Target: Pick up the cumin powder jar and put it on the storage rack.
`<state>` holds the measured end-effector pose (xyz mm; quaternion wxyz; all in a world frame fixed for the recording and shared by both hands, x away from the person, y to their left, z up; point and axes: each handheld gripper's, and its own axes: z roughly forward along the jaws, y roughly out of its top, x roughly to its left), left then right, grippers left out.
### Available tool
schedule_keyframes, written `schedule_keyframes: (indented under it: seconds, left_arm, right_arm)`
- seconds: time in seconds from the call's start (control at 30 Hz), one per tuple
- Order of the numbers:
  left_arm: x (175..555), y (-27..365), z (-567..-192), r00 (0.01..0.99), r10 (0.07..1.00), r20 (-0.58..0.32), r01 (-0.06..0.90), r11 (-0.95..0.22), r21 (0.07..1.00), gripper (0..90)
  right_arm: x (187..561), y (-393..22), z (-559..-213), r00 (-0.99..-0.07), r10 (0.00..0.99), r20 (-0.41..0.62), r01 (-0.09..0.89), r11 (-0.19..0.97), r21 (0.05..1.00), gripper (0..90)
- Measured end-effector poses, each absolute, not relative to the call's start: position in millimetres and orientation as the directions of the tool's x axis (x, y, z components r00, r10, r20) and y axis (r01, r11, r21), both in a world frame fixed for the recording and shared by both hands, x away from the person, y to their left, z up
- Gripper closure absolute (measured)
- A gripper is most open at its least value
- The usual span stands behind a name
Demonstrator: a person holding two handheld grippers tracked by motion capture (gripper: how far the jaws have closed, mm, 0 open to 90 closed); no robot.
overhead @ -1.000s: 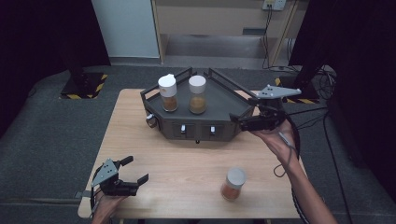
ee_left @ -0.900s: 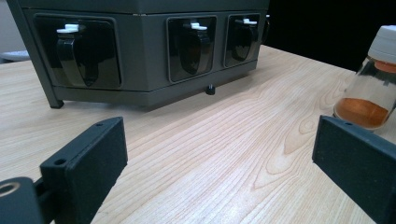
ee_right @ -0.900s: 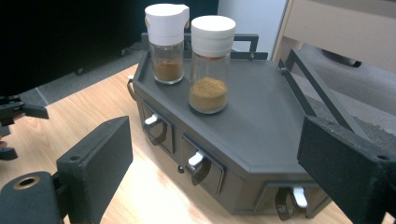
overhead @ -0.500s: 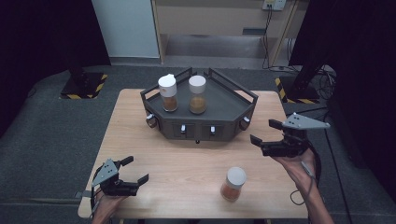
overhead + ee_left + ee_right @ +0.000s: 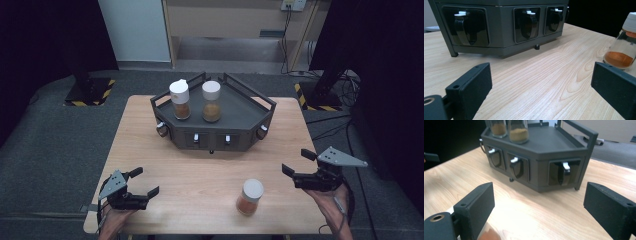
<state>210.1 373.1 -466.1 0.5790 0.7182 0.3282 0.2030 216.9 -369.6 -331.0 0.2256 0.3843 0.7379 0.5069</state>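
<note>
A dark six-sided rack point(image 5: 240, 117) stands at the back middle of the wooden table point(image 5: 200, 175). On its top are two white-capped jars of brown powder point(image 5: 180, 99) point(image 5: 211, 101). A third jar point(image 5: 250, 196) with orange powder stands alone near the front edge. My right gripper point(image 5: 296, 162) is open and empty to the right of that jar, pointing left toward the rack. At the front left corner my left gripper point(image 5: 145, 181) is open and empty too. The left gripper view has the loose jar point(image 5: 622, 47) past its right jaw. The right gripper view faces the rack point(image 5: 544, 152).
The rack's front faces carry small latches with white tabs point(image 5: 461, 13) point(image 5: 566, 166). Raised rails point(image 5: 250, 90) run along the rack's back sides. Dark floor surrounds the table, with cables point(image 5: 330, 75) at the back right. Bare wood lies between the rack and both grippers.
My right gripper has come away from the rack's right end, moving down and toward the near right edge of the table. The left gripper and the jars have stayed put.
</note>
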Motion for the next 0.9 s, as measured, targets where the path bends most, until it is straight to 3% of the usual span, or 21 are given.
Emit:
schedule_keyframes:
  seconds: [0.9]
  left_arm:
    - [212,373,-466,0.705,0.703,-0.092,0.242,-0.117,0.963,2.3]
  right_arm:
    - [183,-377,-398,-0.598,0.799,0.063,0.380,0.213,0.900,9.5]
